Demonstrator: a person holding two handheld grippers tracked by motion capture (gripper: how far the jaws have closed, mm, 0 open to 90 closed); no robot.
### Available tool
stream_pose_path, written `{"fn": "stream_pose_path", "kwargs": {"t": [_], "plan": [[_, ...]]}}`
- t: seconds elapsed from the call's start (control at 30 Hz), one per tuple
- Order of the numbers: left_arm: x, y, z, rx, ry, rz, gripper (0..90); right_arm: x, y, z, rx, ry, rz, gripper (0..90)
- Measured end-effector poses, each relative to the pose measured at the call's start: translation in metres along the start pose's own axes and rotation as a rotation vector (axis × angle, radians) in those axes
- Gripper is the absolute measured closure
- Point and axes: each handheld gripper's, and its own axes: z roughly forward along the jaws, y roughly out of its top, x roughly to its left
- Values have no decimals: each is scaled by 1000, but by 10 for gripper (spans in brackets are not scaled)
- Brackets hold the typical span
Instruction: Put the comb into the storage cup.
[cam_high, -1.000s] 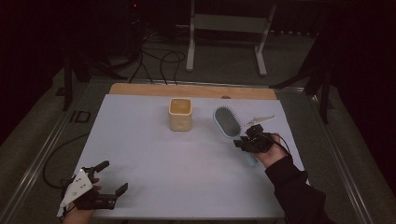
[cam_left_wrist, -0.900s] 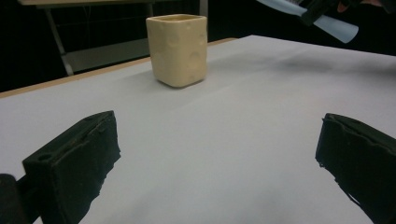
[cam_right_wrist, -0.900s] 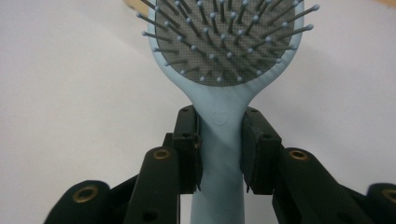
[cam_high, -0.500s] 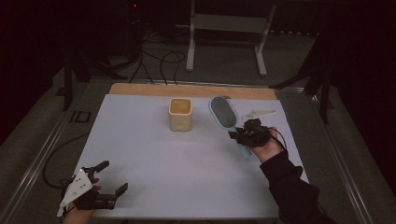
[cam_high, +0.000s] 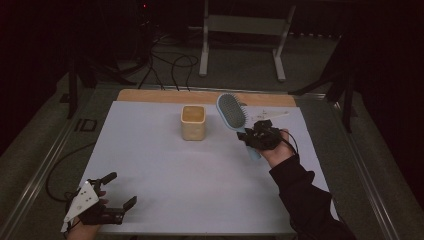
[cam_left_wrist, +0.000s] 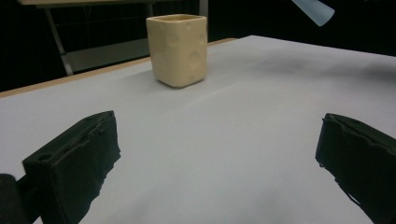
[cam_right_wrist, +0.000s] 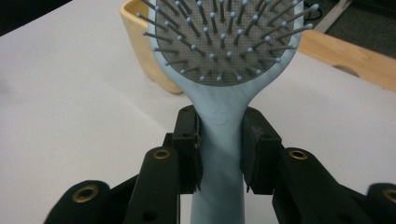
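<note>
At the lower left, the left gripper (cam_high: 116, 192) rests with jaws spread wide. A yellow cup (cam_high: 193, 122) stands mid-frame. Right of it, the right gripper (cam_high: 250, 136) clamps a pale-blue hairbrush (cam_high: 232, 112) by its handle, lifted above the white table (cam_high: 200, 170).

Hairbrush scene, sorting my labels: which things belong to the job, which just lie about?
In play:
- light blue paddle hairbrush, clamped in right gripper
- yellow square cup, probably its target

Lying about:
- open left gripper, idle
- floor cables
- metal stand
</note>
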Motion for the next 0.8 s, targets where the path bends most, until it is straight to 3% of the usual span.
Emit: {"fn": "stream_pose_path", "kwargs": {"t": [0.57, 0.8], "plan": [[0, 0, 0, -1, -2, -1, 0, 9, 28, 13, -70, 24, -12, 703], [0, 0, -1, -2, -2, -2, 0, 13, 37, 21, -73, 43, -21, 703]]}}
